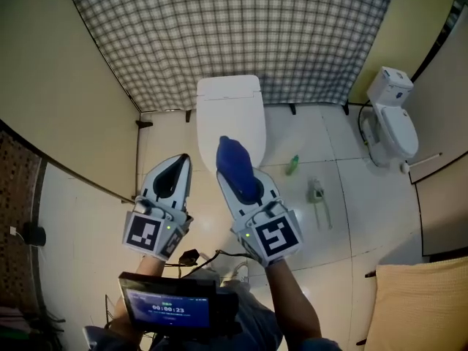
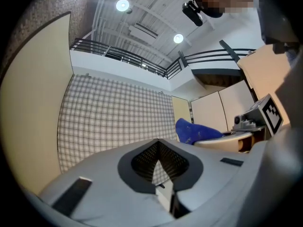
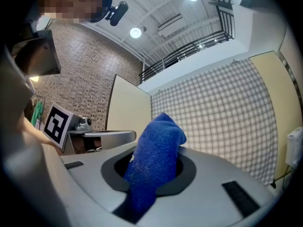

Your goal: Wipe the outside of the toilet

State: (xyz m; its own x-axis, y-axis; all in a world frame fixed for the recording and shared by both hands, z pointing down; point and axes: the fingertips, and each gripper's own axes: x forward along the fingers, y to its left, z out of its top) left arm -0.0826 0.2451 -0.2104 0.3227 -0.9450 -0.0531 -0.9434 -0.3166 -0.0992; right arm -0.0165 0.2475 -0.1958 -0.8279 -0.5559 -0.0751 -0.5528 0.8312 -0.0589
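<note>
A white toilet (image 1: 230,112) with its lid down stands below me against a checked backdrop. My right gripper (image 1: 235,172) hovers over the toilet's front, shut on a blue cloth (image 1: 237,165) that sticks out past its jaws. The right gripper view has the cloth (image 3: 158,150) bunched upright in that gripper (image 3: 156,167). Left of the toilet bowl, over the floor, my left gripper (image 1: 178,164) is shut and holds nothing. From the left gripper view, the closed jaws of the left gripper (image 2: 159,145) face the checked backdrop, and the blue cloth (image 2: 194,131) shows off to the right.
A second white toilet (image 1: 393,119) stands at the far right. A green bottle (image 1: 292,165) and a small tool (image 1: 318,197) lie on the tiled floor right of the near toilet. Beige partitions (image 1: 51,79) flank the stall. A yellow cloth (image 1: 420,306) lies bottom right.
</note>
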